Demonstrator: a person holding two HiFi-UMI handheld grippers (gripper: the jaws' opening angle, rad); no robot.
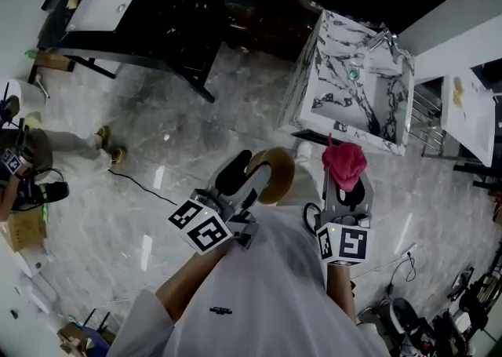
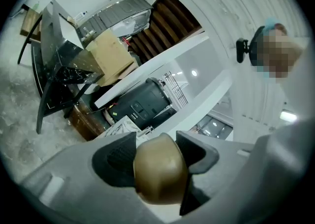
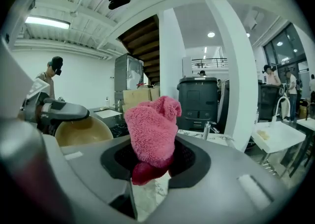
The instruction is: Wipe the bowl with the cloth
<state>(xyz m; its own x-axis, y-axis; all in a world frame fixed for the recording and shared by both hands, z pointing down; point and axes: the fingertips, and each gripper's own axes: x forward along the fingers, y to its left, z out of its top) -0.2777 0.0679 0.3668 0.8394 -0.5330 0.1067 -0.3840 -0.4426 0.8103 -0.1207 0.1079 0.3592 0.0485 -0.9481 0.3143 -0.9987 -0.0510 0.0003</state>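
At the centre of the head view, above a pale marble floor [image 1: 157, 191], the left gripper [image 1: 248, 177] holds a tan bowl [image 1: 278, 176] in the air, its jaws closed on the bowl's rim. Just to the right in the frame, the right gripper [image 1: 345, 188] has its jaws clamped on a bunched pink cloth [image 1: 343, 161] that sticks up from between them. Bowl and cloth are near each other but apart. A marble-patterned sink unit [image 1: 333, 104] stands in the upper right of the frame.
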